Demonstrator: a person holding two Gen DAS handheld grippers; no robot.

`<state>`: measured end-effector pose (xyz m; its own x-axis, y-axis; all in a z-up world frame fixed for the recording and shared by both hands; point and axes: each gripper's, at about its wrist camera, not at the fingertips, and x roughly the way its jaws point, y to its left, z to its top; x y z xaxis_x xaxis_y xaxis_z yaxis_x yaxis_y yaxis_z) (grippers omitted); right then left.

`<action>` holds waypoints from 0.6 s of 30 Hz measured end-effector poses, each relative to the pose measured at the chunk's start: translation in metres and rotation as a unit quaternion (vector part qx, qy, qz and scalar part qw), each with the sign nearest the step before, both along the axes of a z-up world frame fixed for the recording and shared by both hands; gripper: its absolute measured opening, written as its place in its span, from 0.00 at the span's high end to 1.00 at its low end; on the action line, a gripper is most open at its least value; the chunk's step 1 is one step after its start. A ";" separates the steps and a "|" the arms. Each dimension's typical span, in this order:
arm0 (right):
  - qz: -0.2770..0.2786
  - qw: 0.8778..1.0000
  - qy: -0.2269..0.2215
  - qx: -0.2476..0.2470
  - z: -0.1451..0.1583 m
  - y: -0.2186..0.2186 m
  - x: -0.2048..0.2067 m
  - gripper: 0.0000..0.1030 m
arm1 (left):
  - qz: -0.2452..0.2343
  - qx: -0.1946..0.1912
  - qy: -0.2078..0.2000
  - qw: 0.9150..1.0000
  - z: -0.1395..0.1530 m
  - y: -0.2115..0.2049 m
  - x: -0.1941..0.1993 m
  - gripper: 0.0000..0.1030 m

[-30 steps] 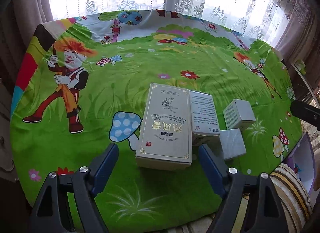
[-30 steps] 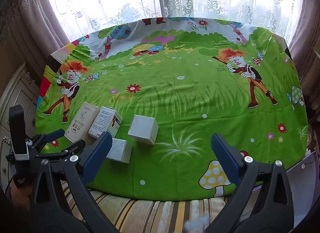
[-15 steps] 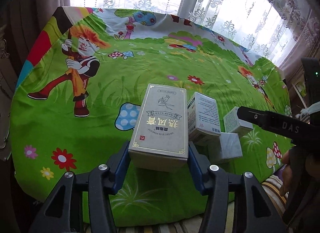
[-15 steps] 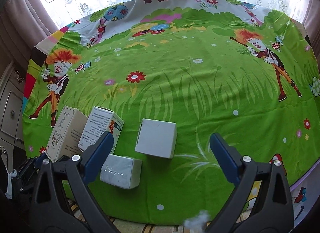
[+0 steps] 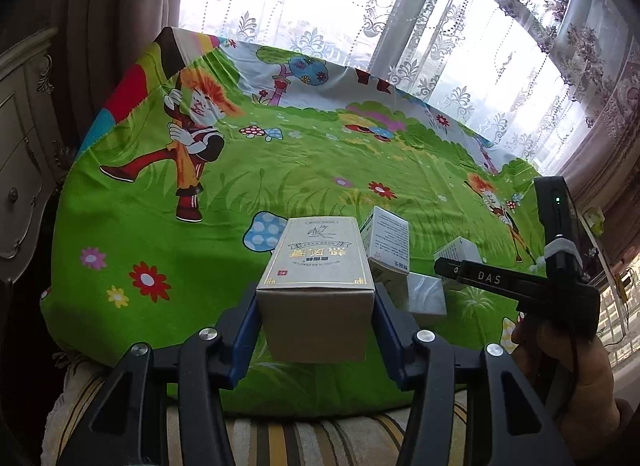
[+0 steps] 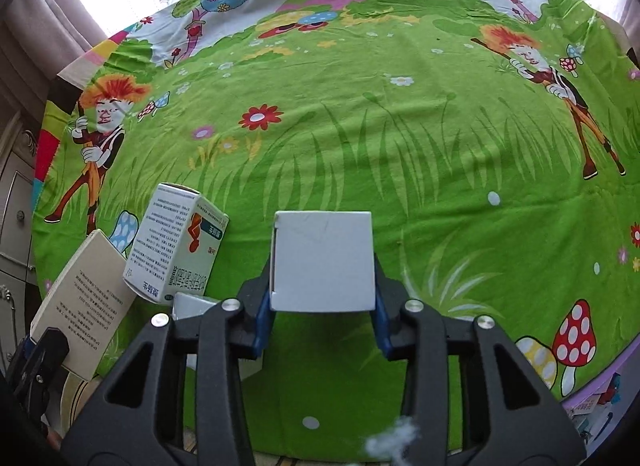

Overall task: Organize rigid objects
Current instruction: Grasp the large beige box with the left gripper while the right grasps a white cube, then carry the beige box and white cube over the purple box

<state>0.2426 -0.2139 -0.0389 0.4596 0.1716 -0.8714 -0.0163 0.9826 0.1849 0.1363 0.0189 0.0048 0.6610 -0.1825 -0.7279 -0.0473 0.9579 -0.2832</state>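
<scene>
My left gripper [image 5: 316,322] is shut on a tall beige box with gold lettering [image 5: 316,266] and holds it tilted above the green cartoon tablecloth [image 5: 200,246]; the same box shows in the right wrist view [image 6: 84,302]. My right gripper [image 6: 322,318] is shut on a plain white cube box [image 6: 323,262], partly visible in the left wrist view [image 5: 456,252]. A white medicine box with blue print [image 6: 176,250] lies between them, also in the left wrist view [image 5: 386,242]. A small silver box [image 5: 426,298] lies by the near edge, mostly hidden in the right wrist view [image 6: 188,306].
The cloth's near edge drops onto a striped cushion [image 5: 320,438]. A pale carved cabinet [image 5: 20,153] stands at the left. Lace curtains and a window [image 5: 400,25] run behind the table. The right gripper's body and the hand holding it [image 5: 560,306] cross the left wrist view's right side.
Both grippers have closed: the left on the beige box, the right on the white cube box. The beige box has lifted and tilted off the cloth.
</scene>
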 end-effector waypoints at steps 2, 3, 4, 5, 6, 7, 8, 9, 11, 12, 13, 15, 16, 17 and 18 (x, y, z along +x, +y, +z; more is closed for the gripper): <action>-0.006 1.000 -0.012 0.005 0.006 -0.005 -0.006 0.57 | 0.001 -0.006 -0.006 1.000 0.004 -0.002 -0.006 0.49; -0.010 1.000 -0.018 0.007 0.009 -0.008 -0.010 0.57 | 0.001 -0.008 -0.010 1.000 0.006 -0.003 -0.008 0.49; -0.012 1.000 -0.024 0.009 0.012 -0.010 -0.013 0.57 | 0.001 -0.010 -0.012 1.000 0.007 -0.004 -0.011 0.49; -0.014 0.999 -0.028 0.012 0.016 -0.012 -0.017 0.57 | 0.001 -0.012 -0.015 1.000 0.009 -0.006 -0.013 0.49; -0.015 0.999 -0.034 0.015 0.019 -0.015 -0.022 0.57 | 0.000 -0.013 -0.017 1.000 0.010 -0.008 -0.015 0.49; -0.015 0.999 -0.040 0.015 0.021 -0.016 -0.027 0.57 | -0.002 -0.013 -0.018 1.000 0.011 -0.010 -0.017 0.49; -0.014 0.999 -0.044 0.014 0.024 -0.018 -0.031 0.57 | -0.004 -0.013 -0.018 1.000 0.012 -0.011 -0.019 0.49; -0.013 0.999 -0.049 0.016 0.026 -0.020 -0.037 0.57 | -0.005 -0.014 -0.018 1.000 0.013 -0.013 -0.021 0.49; -0.014 0.998 -0.056 0.022 0.030 -0.024 -0.047 0.57 | -0.008 -0.015 -0.019 1.000 0.016 -0.016 -0.025 0.49; -0.014 0.998 -0.061 0.025 0.033 -0.027 -0.053 0.57 | -0.009 -0.016 -0.020 1.000 0.017 -0.018 -0.027 0.49; -0.016 0.997 -0.065 0.026 0.035 -0.029 -0.058 0.57 | -0.012 -0.016 -0.021 1.000 0.019 -0.019 -0.030 0.49; -0.017 0.997 -0.073 0.028 0.040 -0.033 -0.069 0.57 | -0.018 -0.017 -0.023 0.999 0.021 -0.024 -0.035 0.49; -0.016 0.997 -0.077 0.029 0.042 -0.033 -0.074 0.57 | -0.022 -0.017 -0.023 0.999 0.022 -0.027 -0.038 0.49; -0.014 0.996 -0.080 0.030 0.045 -0.034 -0.081 0.57 | -0.025 -0.017 -0.024 0.999 0.023 -0.030 -0.040 0.49; -0.012 0.996 -0.084 0.030 0.047 -0.035 -0.087 0.57 | -0.029 -0.017 -0.023 0.999 0.024 -0.033 -0.043 0.49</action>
